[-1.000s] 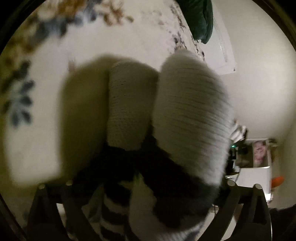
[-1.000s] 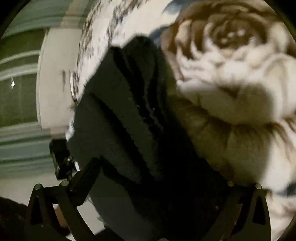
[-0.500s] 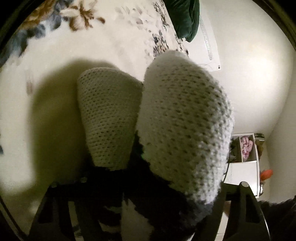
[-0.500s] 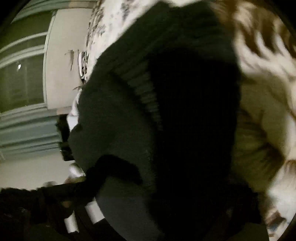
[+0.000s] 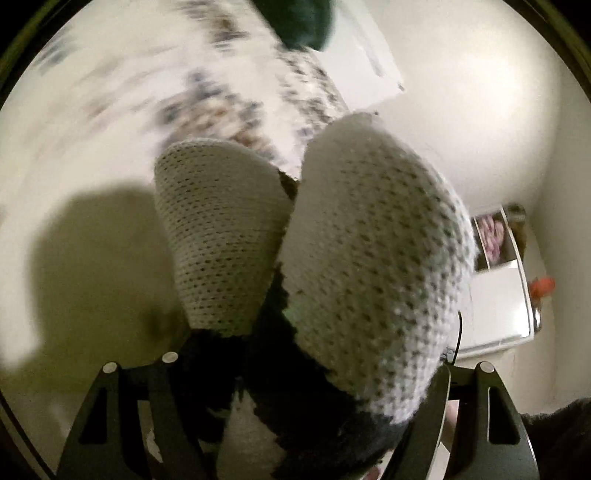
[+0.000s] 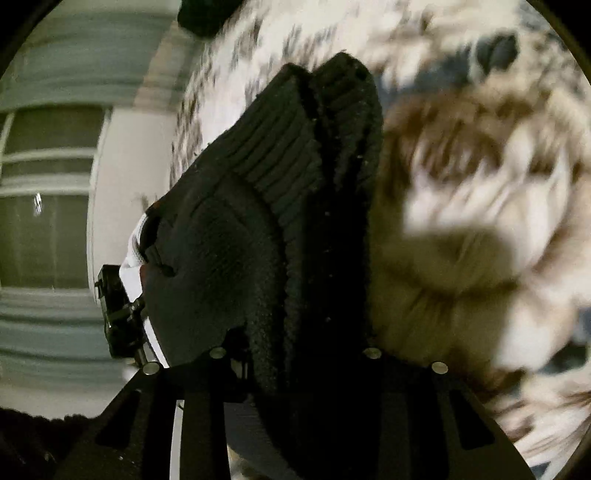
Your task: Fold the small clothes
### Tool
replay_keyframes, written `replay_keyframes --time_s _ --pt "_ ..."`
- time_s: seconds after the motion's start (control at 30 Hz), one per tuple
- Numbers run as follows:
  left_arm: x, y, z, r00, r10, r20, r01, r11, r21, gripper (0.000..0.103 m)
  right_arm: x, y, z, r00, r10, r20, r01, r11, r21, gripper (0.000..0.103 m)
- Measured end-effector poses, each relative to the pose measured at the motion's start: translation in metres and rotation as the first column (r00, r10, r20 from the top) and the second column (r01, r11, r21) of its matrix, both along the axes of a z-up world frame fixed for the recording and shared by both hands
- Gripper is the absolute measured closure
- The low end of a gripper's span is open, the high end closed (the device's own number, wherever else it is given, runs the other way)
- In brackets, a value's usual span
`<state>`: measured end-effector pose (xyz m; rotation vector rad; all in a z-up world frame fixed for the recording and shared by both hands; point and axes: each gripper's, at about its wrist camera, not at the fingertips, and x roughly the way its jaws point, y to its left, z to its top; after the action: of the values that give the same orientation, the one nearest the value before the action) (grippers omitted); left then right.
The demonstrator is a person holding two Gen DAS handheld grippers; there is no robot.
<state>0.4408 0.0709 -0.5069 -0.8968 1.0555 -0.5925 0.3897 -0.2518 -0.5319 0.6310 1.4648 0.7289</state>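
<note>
A pair of black-and-white knitted socks is held between both grippers above a floral blanket (image 5: 110,122). In the left wrist view the two white toe ends (image 5: 369,266) stick up past my left gripper (image 5: 295,413), which is shut on the socks' black-and-white striped part. In the right wrist view the black ribbed cuffs (image 6: 295,166) rise in front of my right gripper (image 6: 295,369), which is shut on the black cuff end. The fingertips of both grippers are hidden by the fabric.
The blanket (image 6: 461,203) has brown and blue flowers. A dark green cushion (image 5: 295,22) lies at its far end. A white box with a picture (image 5: 495,288) stands by the wall. A window with blinds (image 6: 44,184) and the other gripper's camera (image 6: 118,314) show on the left.
Both grippers have lifted and tilted with the socks still held. The blanket pattern has shifted and blurred behind them. The right gripper's fingers have come back into view below the cuffs.
</note>
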Motion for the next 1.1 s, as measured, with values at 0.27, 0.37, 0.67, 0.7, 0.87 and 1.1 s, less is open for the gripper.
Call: replay_keyframes --time_s 0.27,0.37,0.67,0.7,0.87,1.1 --pt "0.182 -0.070 0.018 0.977 -0.191 0.096 0.190 0.982 0.016 0.031 0.106 -0.089 0.044 0.965 -0.233 0.124 0.236 0.972 -0.017 0.067" --pt "0.250 -0.100 -0.006 0.964 -0.257 0.063 0.255 0.966 0.038 0.030 0.152 -0.120 0.042 0.945 -0.294 0.141 0.304 0.951 -0.059 0.067" --pt "0.288 -0.111 -0.064 0.942 -0.294 -0.161 0.308 0.949 0.070 0.029 0.207 -0.165 -0.013 0.947 -0.320 0.023 0.312 0.904 -0.292 0.045" --pt "0.282 -0.109 -0.056 0.945 -0.285 -0.163 0.301 0.950 0.087 0.029 0.204 -0.166 -0.006 0.951 -0.306 0.045 0.303 0.893 -0.333 0.038" --pt "0.259 -0.112 0.000 0.982 -0.181 -0.049 0.186 0.904 0.385 0.029 0.202 -0.139 0.039 0.945 -0.238 0.225 0.325 0.765 -0.556 0.004" --pt "0.168 -0.135 0.064 0.988 -0.135 0.077 0.028 0.640 0.768 0.007 0.143 -0.102 0.122 0.881 -0.205 0.426 0.461 0.572 -0.679 0.000"
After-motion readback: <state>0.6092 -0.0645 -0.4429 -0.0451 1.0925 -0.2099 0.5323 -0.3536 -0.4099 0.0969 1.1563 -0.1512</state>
